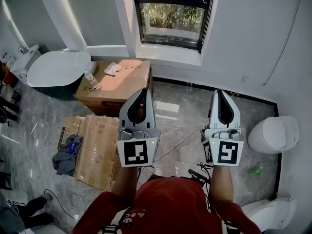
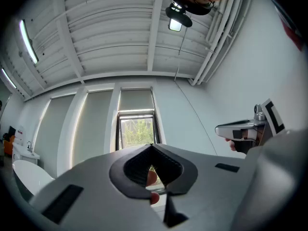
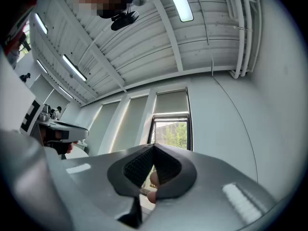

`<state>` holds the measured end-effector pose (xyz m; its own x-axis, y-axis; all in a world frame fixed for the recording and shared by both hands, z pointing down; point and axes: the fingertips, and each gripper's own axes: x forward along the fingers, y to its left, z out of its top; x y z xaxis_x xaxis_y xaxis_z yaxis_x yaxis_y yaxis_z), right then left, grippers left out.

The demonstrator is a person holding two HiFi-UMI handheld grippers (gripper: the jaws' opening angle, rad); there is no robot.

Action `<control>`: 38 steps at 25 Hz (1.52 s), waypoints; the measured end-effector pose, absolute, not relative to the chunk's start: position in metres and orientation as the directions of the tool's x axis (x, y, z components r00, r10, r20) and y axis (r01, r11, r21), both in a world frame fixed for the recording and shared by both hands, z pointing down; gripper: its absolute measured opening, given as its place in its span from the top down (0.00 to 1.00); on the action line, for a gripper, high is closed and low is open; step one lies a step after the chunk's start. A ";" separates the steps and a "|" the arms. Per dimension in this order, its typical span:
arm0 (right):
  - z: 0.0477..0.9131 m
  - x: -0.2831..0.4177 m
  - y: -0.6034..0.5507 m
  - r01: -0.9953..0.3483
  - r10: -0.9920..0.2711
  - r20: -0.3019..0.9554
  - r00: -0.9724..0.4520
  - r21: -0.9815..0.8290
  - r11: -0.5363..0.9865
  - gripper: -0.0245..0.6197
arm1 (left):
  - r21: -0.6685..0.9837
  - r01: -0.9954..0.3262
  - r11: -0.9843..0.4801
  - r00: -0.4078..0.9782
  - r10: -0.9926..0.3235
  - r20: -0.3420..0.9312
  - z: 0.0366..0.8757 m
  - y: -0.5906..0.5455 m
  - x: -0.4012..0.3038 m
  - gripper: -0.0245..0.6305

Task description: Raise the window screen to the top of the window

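Note:
A black-framed window (image 1: 170, 18) sits in the white wall ahead of me, with greenery behind its glass. In the left gripper view the window (image 2: 137, 131) has a pale screen (image 2: 136, 99) over its upper part; the right gripper view shows the same window (image 3: 171, 134) and screen (image 3: 172, 101). My left gripper (image 1: 143, 90) and right gripper (image 1: 220, 91) are held side by side, well short of the window and pointing towards it. Both are shut with nothing between their jaws. Each appears in the other's view: the right gripper (image 2: 245, 129) and the left gripper (image 3: 60, 129).
A cardboard box (image 1: 117, 84) stands under the window at the left, beside a white bathtub (image 1: 56, 69). Flattened cardboard (image 1: 95, 150) and a grey cloth (image 1: 68, 152) lie on the floor. A white toilet (image 1: 273, 134) stands at the right, and a cable (image 1: 183, 140) crosses the tiles.

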<state>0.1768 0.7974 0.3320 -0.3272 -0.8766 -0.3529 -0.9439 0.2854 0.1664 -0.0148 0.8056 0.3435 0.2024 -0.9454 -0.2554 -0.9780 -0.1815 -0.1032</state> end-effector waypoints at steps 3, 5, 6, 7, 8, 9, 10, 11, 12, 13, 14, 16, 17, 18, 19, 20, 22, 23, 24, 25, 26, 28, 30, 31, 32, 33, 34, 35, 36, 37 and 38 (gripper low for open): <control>0.334 0.169 0.797 -0.943 -0.873 -0.360 -0.330 0.170 0.287 0.95 | -0.101 -0.979 -0.180 0.200 -0.945 -0.260 0.347 0.804 -0.022 0.96; 0.336 0.165 0.795 -0.942 -0.871 -0.362 -0.332 0.170 0.289 0.95 | -0.098 -0.979 -0.178 0.198 -0.944 -0.265 0.347 0.801 -0.026 0.96; 0.336 0.163 0.793 -0.942 -0.871 -0.361 -0.333 0.170 0.289 0.95 | -0.096 -0.980 -0.177 0.197 -0.944 -0.267 0.347 0.800 -0.028 0.96; 0.337 0.161 0.792 -0.942 -0.872 -0.360 -0.332 0.170 0.289 0.95 | -0.094 -0.980 -0.178 0.197 -0.943 -0.267 0.347 0.799 -0.031 0.96; 0.337 0.158 0.792 -0.943 -0.873 -0.360 -0.330 0.169 0.287 0.95 | -0.091 -0.980 -0.179 0.197 -0.943 -0.267 0.348 0.798 -0.033 0.96; 0.338 0.155 0.791 -0.944 -0.873 -0.362 -0.327 0.169 0.283 0.95 | -0.090 -0.980 -0.180 0.197 -0.944 -0.265 0.349 0.797 -0.037 0.96; 0.338 0.152 0.790 -0.945 -0.874 -0.364 -0.323 0.167 0.280 0.95 | -0.088 -0.980 -0.180 0.197 -0.945 -0.262 0.350 0.796 -0.041 0.96; 0.338 0.148 0.789 -0.947 -0.875 -0.365 -0.319 0.165 0.276 0.95 | -0.088 -0.980 -0.179 0.196 -0.946 -0.257 0.351 0.794 -0.045 0.96; 0.339 0.145 0.788 -0.948 -0.876 -0.364 -0.315 0.162 0.274 0.95 | -0.089 -0.980 -0.177 0.194 -0.947 -0.255 0.352 0.792 -0.049 0.96; 0.340 0.142 0.787 -0.949 -0.878 -0.363 -0.313 0.159 0.272 0.95 | -0.090 -0.980 -0.176 0.193 -0.947 -0.257 0.353 0.791 -0.053 0.96; 0.341 0.140 0.787 -0.950 -0.879 -0.364 -0.309 0.156 0.269 0.95 | -0.091 -0.980 -0.175 0.193 -0.946 -0.260 0.354 0.790 -0.056 0.96; 0.343 0.137 0.788 -0.954 -0.881 -0.368 -0.298 0.150 0.260 0.95 | -0.089 -0.980 -0.180 0.197 -0.945 -0.261 0.355 0.787 -0.060 0.96; 0.344 0.135 0.788 -0.955 -0.882 -0.369 -0.294 0.149 0.256 0.95 | -0.086 -0.979 -0.186 0.203 -0.944 -0.262 0.356 0.786 -0.062 0.96; 0.345 0.133 0.787 -0.956 -0.882 -0.369 -0.291 0.149 0.253 0.95 | -0.081 -0.978 -0.193 0.208 -0.942 -0.263 0.356 0.784 -0.063 0.96; 0.346 0.132 0.784 -0.957 -0.884 -0.369 -0.289 0.150 0.250 0.95 | -0.076 -0.977 -0.198 0.211 -0.941 -0.263 0.357 0.781 -0.064 0.96; 0.347 0.131 0.782 -0.957 -0.885 -0.367 -0.286 0.149 0.247 0.95 | -0.070 -0.977 -0.202 0.214 -0.941 -0.261 0.358 0.778 -0.065 0.96; 0.348 0.130 0.774 -0.960 -0.888 -0.366 -0.278 0.141 0.242 0.95 | -0.068 -0.976 -0.207 0.218 -0.942 -0.254 0.359 0.771 -0.065 0.96; 0.348 0.131 0.770 -0.961 -0.889 -0.367 -0.275 0.138 0.241 0.95 | -0.070 -0.975 -0.209 0.220 -0.943 -0.251 0.360 0.767 -0.065 0.96; 0.349 0.131 0.765 -0.961 -0.889 -0.367 -0.273 0.136 0.239 0.95 | -0.073 -0.975 -0.211 0.222 -0.943 -0.248 0.361 0.762 -0.065 0.96; 0.350 0.131 0.758 -0.962 -0.890 -0.366 -0.270 0.136 0.236 0.95 | -0.077 -0.974 -0.213 0.225 -0.943 -0.243 0.362 0.756 -0.064 0.96; 0.352 0.131 0.751 -0.963 -0.892 -0.365 -0.268 0.138 0.233 0.95 | -0.082 -0.973 -0.214 0.227 -0.944 -0.238 0.364 0.750 -0.064 0.96; 0.354 0.129 0.735 -0.962 -0.892 -0.362 -0.270 0.141 0.234 0.95 | -0.088 -0.973 -0.212 0.227 -0.946 -0.233 0.366 0.734 -0.065 0.96; 0.355 0.127 0.716 -0.959 -0.892 -0.356 -0.279 0.147 0.241 0.95 | -0.087 -0.974 -0.208 0.222 -0.948 -0.230 0.366 0.717 -0.065 0.96; 0.355 0.126 0.707 -0.958 -0.892 -0.353 -0.282 0.150 0.244 0.95 | -0.091 -0.975 -0.205 0.221 -0.949 -0.227 0.366 0.708 -0.065 0.96; 0.355 0.126 0.697 -0.957 -0.892 -0.351 -0.285 0.152 0.246 0.95 | -0.095 -0.975 -0.203 0.220 -0.950 -0.224 0.366 0.699 -0.064 0.96; 0.354 0.126 0.687 -0.957 -0.892 -0.350 -0.286 0.153 0.247 0.95 | -0.099 -0.974 -0.202 0.219 -0.950 -0.221 0.365 0.690 -0.063 0.96; 0.354 0.126 0.678 -0.956 -0.891 -0.350 -0.288 0.155 0.248 0.95 | -0.101 -0.975 -0.200 0.218 -0.951 -0.220 0.365 0.680 -0.062 0.96; 0.353 0.126 0.668 -0.955 -0.891 -0.350 -0.291 0.160 0.249 0.95 | -0.101 -0.975 -0.198 0.216 -0.951 -0.220 0.365 0.671 -0.061 0.96; 0.352 0.125 0.658 -0.954 -0.890 -0.349 -0.294 0.165 0.251 0.95 | -0.103 -0.975 -0.196 0.214 -0.952 -0.220 0.364 0.662 -0.060 0.96; 0.352 0.125 0.649 -0.953 -0.888 -0.349 -0.298 0.170 0.253 0.95 | -0.103 -0.976 -0.194 0.212 -0.952 -0.219 0.363 0.653 -0.059 0.96; 0.351 0.126 0.639 -0.951 -0.888 -0.349 -0.301 0.173 0.255 0.95 | -0.102 -0.976 -0.191 0.210 -0.953 -0.219 0.362 0.644 -0.058 0.96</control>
